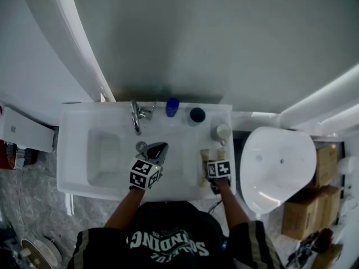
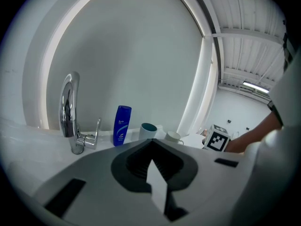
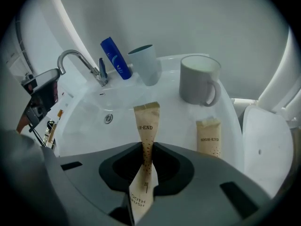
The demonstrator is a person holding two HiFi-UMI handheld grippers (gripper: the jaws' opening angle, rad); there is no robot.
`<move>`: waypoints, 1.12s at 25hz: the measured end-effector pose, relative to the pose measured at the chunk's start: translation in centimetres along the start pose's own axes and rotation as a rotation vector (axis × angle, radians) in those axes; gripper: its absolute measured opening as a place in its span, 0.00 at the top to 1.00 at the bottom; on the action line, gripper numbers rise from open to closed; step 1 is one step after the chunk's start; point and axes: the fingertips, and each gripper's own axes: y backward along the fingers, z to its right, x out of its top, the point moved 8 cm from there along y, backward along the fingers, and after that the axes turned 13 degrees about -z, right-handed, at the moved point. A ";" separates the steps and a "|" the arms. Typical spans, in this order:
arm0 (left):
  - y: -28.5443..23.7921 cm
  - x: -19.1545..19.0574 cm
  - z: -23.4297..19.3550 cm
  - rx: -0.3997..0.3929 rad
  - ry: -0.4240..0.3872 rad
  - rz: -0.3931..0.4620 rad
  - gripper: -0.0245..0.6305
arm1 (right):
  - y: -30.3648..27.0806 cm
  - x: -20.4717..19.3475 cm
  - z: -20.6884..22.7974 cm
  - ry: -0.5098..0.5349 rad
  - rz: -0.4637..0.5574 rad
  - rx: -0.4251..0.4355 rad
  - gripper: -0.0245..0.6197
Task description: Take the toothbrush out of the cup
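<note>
My right gripper [image 3: 145, 150] is shut on a tan paper toothbrush packet [image 3: 146, 126], which stands up between the jaws above the white sink counter [image 3: 169, 121]. The packet is clear of both cups. A white mug [image 3: 199, 80] stands just beyond it to the right, and a blue-grey cup [image 3: 143, 64] stands further back. In the head view the right gripper [image 1: 216, 171] is over the sink's right ledge, with the packet [image 1: 204, 162] beside it. My left gripper [image 1: 155, 153] hovers over the basin with its jaws together and nothing in them.
A second tan packet [image 3: 208, 136] lies flat on the counter below the mug. A chrome faucet [image 3: 79, 61] and a blue bottle [image 3: 114, 58] stand at the back of the sink. A white toilet lid [image 1: 277, 164] is on the right, with cardboard boxes [image 1: 305, 209] beyond it.
</note>
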 end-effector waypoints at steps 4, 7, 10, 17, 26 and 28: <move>0.3 -0.2 -0.3 0.013 0.011 -0.003 0.97 | -1.4 -0.1 0.4 -0.019 0.020 -0.025 0.87; 0.6 -0.4 -0.6 0.024 0.018 -0.005 0.97 | -2.1 -0.2 0.7 -0.034 0.037 -0.041 0.87; 0.8 -0.6 -0.6 0.031 0.020 -0.009 0.97 | -2.4 -0.2 1.0 -0.035 0.055 -0.062 0.85; 1.0 -0.6 -0.7 0.038 0.018 -0.001 0.97 | -1.0 -0.3 1.2 -0.029 0.115 -0.075 0.75; 1.2 -0.3 -0.3 0.045 0.014 0.012 0.97 | 0.4 -0.5 1.6 -0.003 0.135 -0.040 0.74; 1.4 -0.2 -0.3 0.048 0.013 0.016 0.96 | 0.2 -0.5 1.6 -0.002 0.137 -0.039 0.73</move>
